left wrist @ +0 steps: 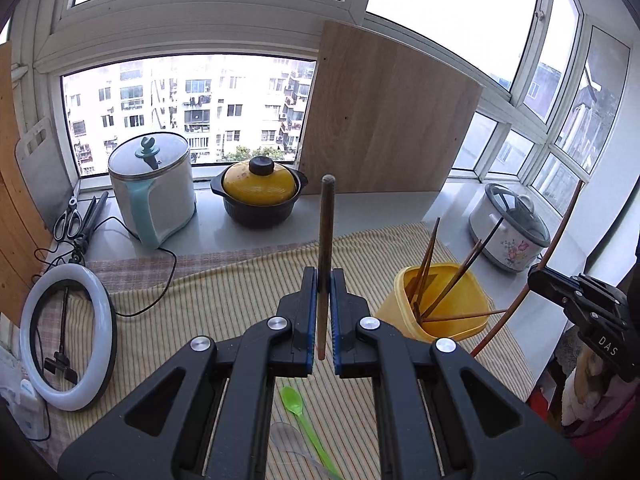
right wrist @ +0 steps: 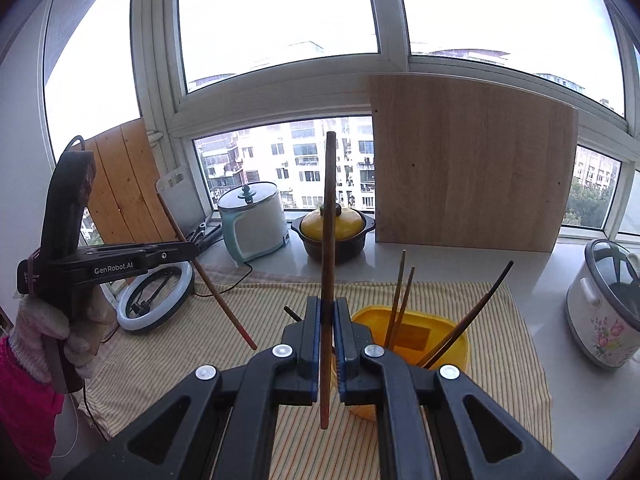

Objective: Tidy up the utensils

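While upright, yellow container (left wrist: 436, 304); chopsticks (left wrist: 426, 264) inside

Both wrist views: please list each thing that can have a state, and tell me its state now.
left gripper: shut on a brown chopstick, lifted above the cloth.
right gripper: shut on a second chopstick.
yellow holder: upright, open-topped, several chopsticks leaning inside.
yellow-lidded pot: lid on.
white kettle: lid shut.
flowered cooker: glass lid on.
green spoon: lying on the striped cloth.
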